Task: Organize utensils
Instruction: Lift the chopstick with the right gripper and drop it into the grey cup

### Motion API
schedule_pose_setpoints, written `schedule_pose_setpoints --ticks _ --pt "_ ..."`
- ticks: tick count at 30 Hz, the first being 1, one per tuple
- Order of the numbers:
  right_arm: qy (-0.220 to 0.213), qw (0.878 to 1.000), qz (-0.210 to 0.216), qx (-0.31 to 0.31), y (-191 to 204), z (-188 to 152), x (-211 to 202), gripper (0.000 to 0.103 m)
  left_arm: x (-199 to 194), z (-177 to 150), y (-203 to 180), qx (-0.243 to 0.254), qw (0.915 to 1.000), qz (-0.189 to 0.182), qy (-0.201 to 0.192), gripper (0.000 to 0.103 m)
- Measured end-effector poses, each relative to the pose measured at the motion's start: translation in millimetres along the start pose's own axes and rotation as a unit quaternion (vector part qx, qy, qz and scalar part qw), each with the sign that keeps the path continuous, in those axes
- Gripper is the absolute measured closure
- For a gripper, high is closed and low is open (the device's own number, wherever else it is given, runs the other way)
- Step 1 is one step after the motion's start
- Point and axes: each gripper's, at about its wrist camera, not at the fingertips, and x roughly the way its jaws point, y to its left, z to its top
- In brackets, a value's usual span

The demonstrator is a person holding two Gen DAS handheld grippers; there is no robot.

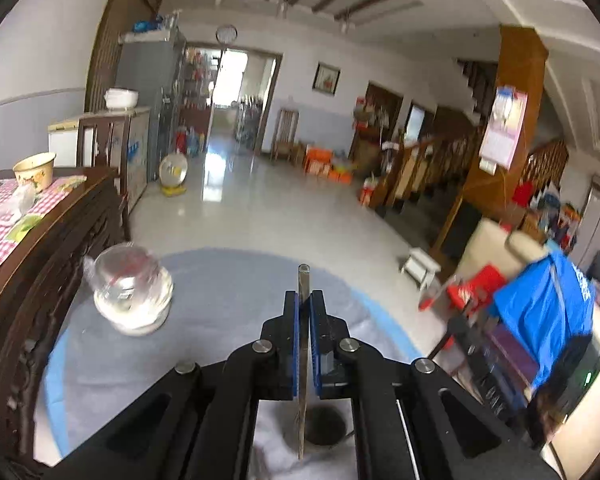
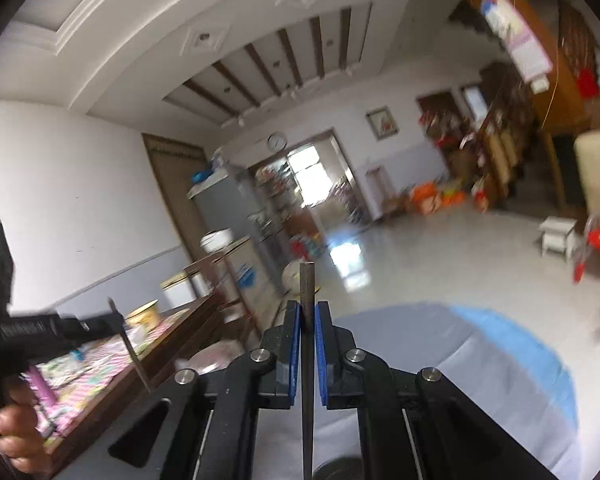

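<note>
1. A thin metal utensil handle (image 1: 303, 344) stands between the blue pads of the left tool (image 1: 304, 300). It is edge-on and upright, its flat silvery end poking above the pads, its lower end reaching down over a dark round holder (image 1: 326, 426) on the grey-blue counter (image 1: 220, 292).
2. A dark slender utensil (image 2: 307, 344) is pinched in the right tool (image 2: 308, 312), upright, with a blunt squared top above the pads and a shaft tapering downward.
</note>
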Motion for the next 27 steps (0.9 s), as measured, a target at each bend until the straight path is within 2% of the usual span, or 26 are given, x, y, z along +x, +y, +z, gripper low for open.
schedule_pose_setpoints --ticks 3,7,13,19,21,22,23,25,26,27 --pt "-0.002 1.0 -0.021 -0.009 -3 -8 10 0.095 21 -9 -5 -0.016 0.9998 -0.009 -0.01 0.098" --pt "0.011 0.999 -0.039 -0.017 -7 -23 22 0.095 48 -29 -9 -0.023 0.9996 0.008 -0.011 0.098" --pt "0.053 0.998 -0.037 -0.008 -23 -48 26 0.095 83 -60 -6 -0.028 0.9988 0.025 0.029 0.098" --pt "0.108 0.994 -0.011 0.03 -39 -65 18 0.091 88 -83 -5 -0.022 0.9959 0.032 0.082 0.097" --pt "0.122 0.991 -0.004 0.046 -47 -69 14 0.089 82 -91 -1 -0.024 0.9956 0.02 0.088 0.095" --pt "0.125 0.991 0.001 0.053 -49 -72 13 0.087 78 -93 2 -0.023 0.9954 0.017 0.092 0.085" --pt "0.128 0.99 0.007 0.059 -51 -75 9 0.077 73 -94 4 -0.022 0.9954 0.016 0.092 0.074" --pt "0.119 0.99 0.019 0.072 -56 -77 -7 0.039 56 -99 11 -0.021 0.9964 0.017 0.081 0.063" --pt "0.108 0.991 0.02 0.075 -59 -77 -13 0.026 47 -102 16 -0.022 0.9967 0.019 0.076 0.062" --pt "0.09 0.993 0.016 0.075 -62 -79 -26 0.026 40 -107 22 -0.023 0.9968 0.021 0.073 0.062"
